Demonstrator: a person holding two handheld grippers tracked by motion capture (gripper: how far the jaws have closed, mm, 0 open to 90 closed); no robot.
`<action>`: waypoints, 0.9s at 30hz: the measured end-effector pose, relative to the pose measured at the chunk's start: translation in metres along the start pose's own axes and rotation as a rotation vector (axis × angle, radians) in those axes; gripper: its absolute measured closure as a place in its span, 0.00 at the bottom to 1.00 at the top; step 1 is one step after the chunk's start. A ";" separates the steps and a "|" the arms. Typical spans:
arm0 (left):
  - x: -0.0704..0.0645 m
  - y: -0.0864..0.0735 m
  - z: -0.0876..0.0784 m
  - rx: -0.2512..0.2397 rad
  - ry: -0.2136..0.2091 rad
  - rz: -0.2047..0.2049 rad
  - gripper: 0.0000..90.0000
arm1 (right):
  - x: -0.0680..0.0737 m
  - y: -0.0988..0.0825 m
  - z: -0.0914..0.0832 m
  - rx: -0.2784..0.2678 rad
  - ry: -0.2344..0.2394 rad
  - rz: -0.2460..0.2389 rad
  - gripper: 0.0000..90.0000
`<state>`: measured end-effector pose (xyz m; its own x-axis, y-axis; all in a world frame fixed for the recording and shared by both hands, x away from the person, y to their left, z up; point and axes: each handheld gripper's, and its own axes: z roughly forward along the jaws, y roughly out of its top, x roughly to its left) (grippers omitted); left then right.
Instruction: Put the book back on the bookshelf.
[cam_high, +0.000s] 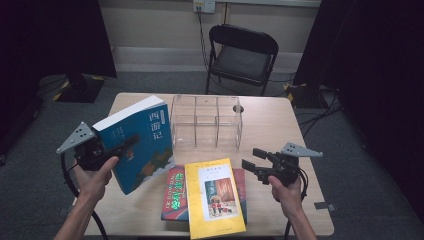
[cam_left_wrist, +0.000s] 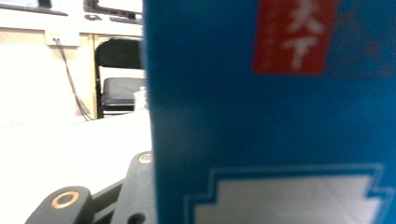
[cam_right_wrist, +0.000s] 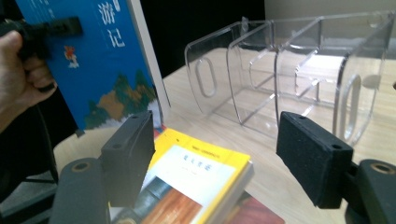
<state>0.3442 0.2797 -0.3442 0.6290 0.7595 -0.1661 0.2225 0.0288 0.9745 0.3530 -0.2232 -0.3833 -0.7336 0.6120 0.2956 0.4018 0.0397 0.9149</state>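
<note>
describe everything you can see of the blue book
The thick blue paperback book has a glossy cover with white Chinese title characters, a small figure, green and orange hills, and white page edges on top. It is lifted off the wooden table, tilted, left of the clear plastic rack. The left claw clamps its cover.

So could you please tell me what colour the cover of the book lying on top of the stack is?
Yellow book, clearest in the high view.

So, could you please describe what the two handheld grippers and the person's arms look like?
Both grippers are black. The left gripper and the right gripper each carry a grey three-cornered plate dotted with small holes, and each trails a black cable. The right one's jaws end in blocky black foam-like pads with brass-coloured rings at the pivots. The forearms are bare, with no sleeves in sight.
</note>
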 end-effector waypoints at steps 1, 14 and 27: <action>0.002 -0.001 0.000 -0.002 0.008 0.000 0.69 | -0.001 -0.001 0.001 0.008 -0.003 -0.004 0.31; 0.022 -0.002 0.005 -0.032 0.051 -0.024 0.69 | -0.010 -0.011 0.001 0.047 -0.016 0.020 0.31; 0.020 -0.022 0.029 0.002 0.093 -0.009 0.69 | -0.011 -0.013 0.002 0.053 -0.021 0.022 0.31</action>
<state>0.3733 0.2756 -0.3731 0.5549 0.8164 -0.1599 0.2290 0.0349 0.9728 0.3574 -0.2290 -0.3992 -0.7128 0.6295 0.3093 0.4468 0.0676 0.8921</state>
